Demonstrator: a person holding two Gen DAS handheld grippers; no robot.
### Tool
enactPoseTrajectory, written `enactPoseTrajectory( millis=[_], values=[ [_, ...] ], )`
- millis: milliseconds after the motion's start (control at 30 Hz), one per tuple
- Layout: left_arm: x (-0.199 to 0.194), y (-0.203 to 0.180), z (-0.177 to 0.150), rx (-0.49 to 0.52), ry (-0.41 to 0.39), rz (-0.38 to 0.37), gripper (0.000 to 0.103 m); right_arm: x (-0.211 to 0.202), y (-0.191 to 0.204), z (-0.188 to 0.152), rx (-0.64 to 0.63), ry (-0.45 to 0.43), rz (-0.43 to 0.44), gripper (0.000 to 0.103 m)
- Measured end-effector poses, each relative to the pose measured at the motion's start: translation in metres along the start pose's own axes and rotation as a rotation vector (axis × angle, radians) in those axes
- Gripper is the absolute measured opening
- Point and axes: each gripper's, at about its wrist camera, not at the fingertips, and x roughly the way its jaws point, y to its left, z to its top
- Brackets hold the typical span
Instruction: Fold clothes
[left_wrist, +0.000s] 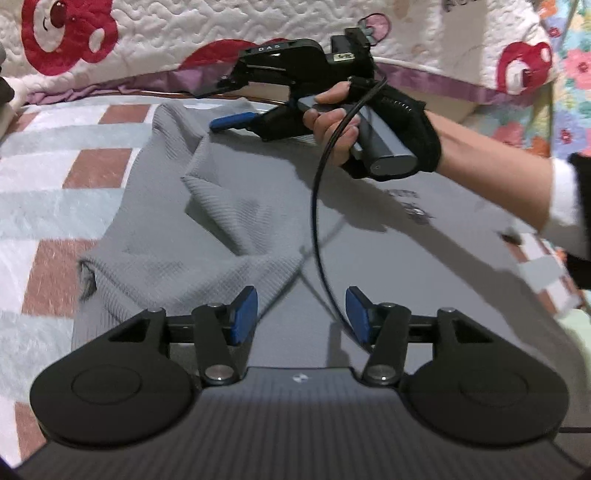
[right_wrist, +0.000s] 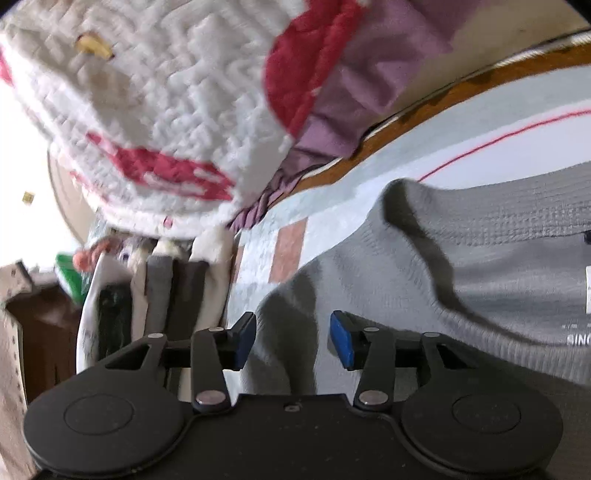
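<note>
A grey garment (left_wrist: 229, 206) lies spread on the bed, one ribbed sleeve folded in over its smooth body. My left gripper (left_wrist: 301, 314) hovers low over its near part, jaws open, with only cloth beneath them. Farther off, a hand in a black glove holds my right gripper (left_wrist: 221, 103) just above the garment's far edge, one blue finger (left_wrist: 231, 122) close to the cloth. In the right wrist view the right gripper (right_wrist: 293, 338) is open and holds nothing. The garment (right_wrist: 498, 266), with a raised fold and a label at the right edge, lies under and beyond it.
The bed cover (left_wrist: 55, 206) is checked in white, pale blue and brown. A white quilt with red bears (left_wrist: 147, 33) hangs along the far side. A black cable (left_wrist: 317, 206) loops over the garment. Folded clothes (right_wrist: 159, 288) are stacked at the bed's end.
</note>
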Motion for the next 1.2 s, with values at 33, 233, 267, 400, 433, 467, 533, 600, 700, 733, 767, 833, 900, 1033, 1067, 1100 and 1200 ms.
enactPoseTrajectory(
  millis=[33,233,267,400,433,467,533,600,700,733,767,833,900,1033,1067,1100,1200],
  values=[
    [-0.006,0.002,0.000,-0.009,-0.005,-0.005,0.055,0.000,0.005,-0.002,-0.022,0.016,0.004,0.052],
    [-0.032,0.071,0.001,-0.363,-0.103,-0.012,0.060,0.013,0.035,-0.013,-0.145,0.121,0.045,0.057],
    [-0.033,0.084,0.001,-0.434,-0.117,-0.019,0.059,0.018,0.041,-0.012,-0.177,0.143,0.038,0.058],
    [-0.013,0.109,0.006,-0.583,-0.128,-0.037,0.059,0.049,0.052,-0.009,-0.265,0.202,-0.048,0.021],
    [-0.008,0.110,0.008,-0.599,-0.129,-0.020,0.059,0.055,0.057,-0.007,-0.316,0.188,-0.108,0.004],
    [-0.004,0.110,0.009,-0.609,-0.136,-0.006,0.059,0.061,0.061,-0.006,-0.369,0.173,-0.171,0.004],
    [0.004,0.110,0.009,-0.623,-0.131,0.023,0.057,0.067,0.064,-0.001,-0.425,0.126,-0.248,0.004],
    [0.004,0.107,0.007,-0.607,-0.134,0.034,0.058,0.066,0.055,0.007,-0.396,0.083,-0.250,0.014],
    [0.004,0.102,0.006,-0.561,-0.131,0.055,0.058,0.062,0.038,0.014,-0.353,0.058,-0.199,0.012],
    [0.004,0.101,0.005,-0.545,-0.129,0.061,0.058,0.059,0.034,0.015,-0.339,0.051,-0.185,0.012],
    [0.005,0.099,0.006,-0.525,-0.127,0.070,0.058,0.056,0.030,0.015,-0.326,0.044,-0.171,0.011],
    [0.006,0.094,0.007,-0.487,-0.122,0.088,0.058,0.049,0.027,0.016,-0.272,0.006,-0.175,0.012],
    [0.006,0.090,0.006,-0.461,-0.118,0.098,0.058,0.035,0.028,0.014,-0.228,-0.032,-0.181,0.029],
    [0.004,0.084,0.002,-0.465,-0.105,0.076,0.059,-0.001,0.028,-0.006,-0.201,0.002,-0.129,0.050],
    [0.003,0.083,0.001,-0.490,-0.097,0.051,0.061,-0.009,0.029,-0.015,-0.216,0.035,-0.126,0.050],
    [0.003,0.084,0.000,-0.512,-0.090,0.019,0.061,-0.018,0.031,-0.023,-0.232,0.068,-0.122,0.052],
    [0.006,0.082,-0.004,-0.549,-0.048,-0.040,0.062,-0.042,0.036,-0.056,-0.309,0.119,-0.139,0.058]
  ],
)
